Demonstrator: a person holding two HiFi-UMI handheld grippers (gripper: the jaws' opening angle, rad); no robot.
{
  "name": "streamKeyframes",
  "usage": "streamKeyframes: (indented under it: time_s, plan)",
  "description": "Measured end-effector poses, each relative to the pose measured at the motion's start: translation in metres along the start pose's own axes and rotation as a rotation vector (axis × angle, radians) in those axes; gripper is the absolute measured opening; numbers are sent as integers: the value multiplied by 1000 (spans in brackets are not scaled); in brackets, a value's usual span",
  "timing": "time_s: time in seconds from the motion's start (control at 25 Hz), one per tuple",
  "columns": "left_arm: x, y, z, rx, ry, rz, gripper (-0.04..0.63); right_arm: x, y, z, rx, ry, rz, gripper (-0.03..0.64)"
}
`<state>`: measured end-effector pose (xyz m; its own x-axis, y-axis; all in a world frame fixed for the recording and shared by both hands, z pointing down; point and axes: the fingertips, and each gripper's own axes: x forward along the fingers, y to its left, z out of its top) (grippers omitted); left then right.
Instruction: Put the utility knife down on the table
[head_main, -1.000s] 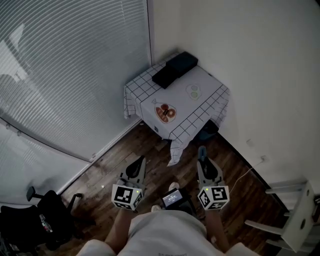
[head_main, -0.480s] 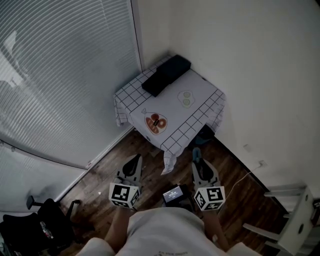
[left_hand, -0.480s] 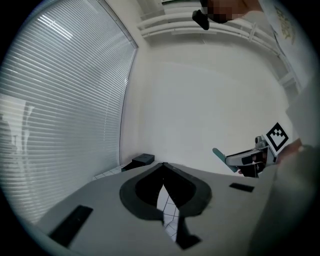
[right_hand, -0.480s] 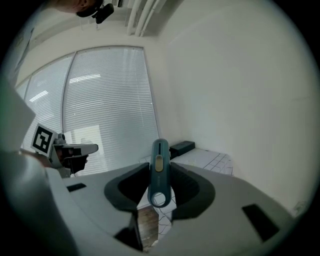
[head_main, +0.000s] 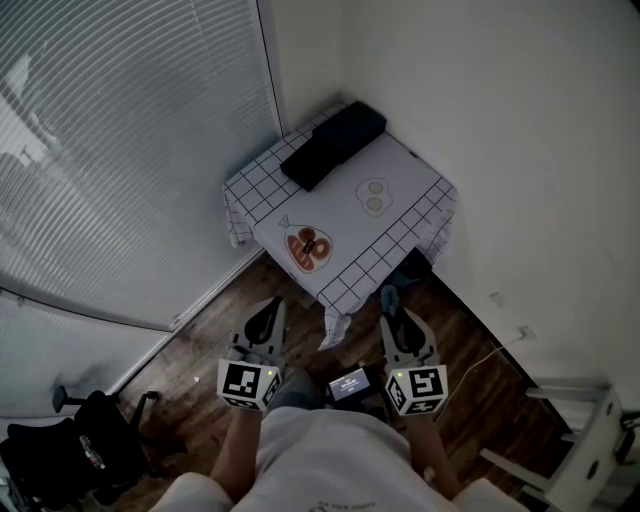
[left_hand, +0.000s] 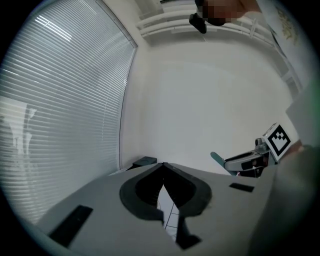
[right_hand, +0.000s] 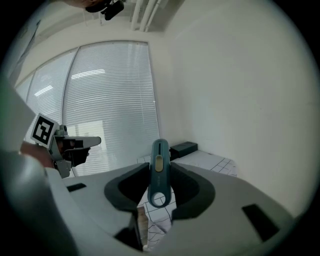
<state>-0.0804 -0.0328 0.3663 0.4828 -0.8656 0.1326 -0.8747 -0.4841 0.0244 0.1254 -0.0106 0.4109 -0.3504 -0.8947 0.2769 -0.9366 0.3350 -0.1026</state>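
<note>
The table (head_main: 400, 175) sits in the corner, with blinds (head_main: 120, 150) on its left and a wall (head_main: 500, 120) on its right. A box (head_main: 333, 145) lies along its back edge. In front of the table, the left gripper (head_main: 268, 312) and right gripper (head_main: 390, 300) are side by side. The utility knife (right_hand: 159, 170) is in the right gripper.

Home rm corner: wood floor (head_main: 200, 352), window blinds (head_main: 130, 150), checked-cloth table (head_main: 405, 180) (office chair (head_main: 72, 452) nearby).

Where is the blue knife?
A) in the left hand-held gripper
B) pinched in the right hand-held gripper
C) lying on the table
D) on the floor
B: the utility knife stands clamped between the jaws of the right hand-held gripper, not on the table.
</note>
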Motion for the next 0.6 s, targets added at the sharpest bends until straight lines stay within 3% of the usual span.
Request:
streamKeyframes:
  time_s: [0.6]
  plan:
    - [63, 45, 18, 60, 0, -81, 8, 62, -5, 8, 15, 11, -52, 137]
